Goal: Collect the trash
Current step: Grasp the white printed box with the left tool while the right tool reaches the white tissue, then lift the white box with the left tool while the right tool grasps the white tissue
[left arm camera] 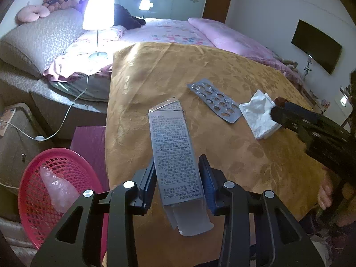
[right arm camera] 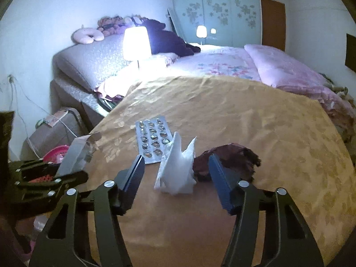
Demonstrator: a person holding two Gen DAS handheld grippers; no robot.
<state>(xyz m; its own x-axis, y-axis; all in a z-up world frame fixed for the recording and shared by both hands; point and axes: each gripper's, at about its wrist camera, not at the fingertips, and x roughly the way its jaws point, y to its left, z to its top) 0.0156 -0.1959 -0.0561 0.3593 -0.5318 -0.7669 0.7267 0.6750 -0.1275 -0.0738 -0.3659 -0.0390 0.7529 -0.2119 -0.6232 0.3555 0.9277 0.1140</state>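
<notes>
My left gripper [left arm camera: 178, 173] is shut on a grey makeup remover box [left arm camera: 173, 153] and holds it above the gold cloth [left arm camera: 222, 62]. An empty silver blister pack [left arm camera: 214, 100] lies on the cloth, and it also shows in the right wrist view [right arm camera: 153, 140]. A crumpled white tissue [right arm camera: 176, 166] stands between the fingers of my open right gripper [right arm camera: 176, 173]. A dark red wrapper [right arm camera: 231, 158] lies just right of the tissue, partly behind the right finger [right arm camera: 219, 180]. The red mesh basket [left arm camera: 37, 191] sits low at the left and holds a clear plastic wrap [left arm camera: 59, 187].
The gold cloth covers a raised surface beside a bed with pink bedding [right arm camera: 222, 64]. A lit lamp [left arm camera: 98, 13] stands on the bed near the pillows. A purple stool [left arm camera: 89, 142] and a brown case [left arm camera: 15, 138] stand by the basket. A cable [left arm camera: 66, 115] hangs at the left.
</notes>
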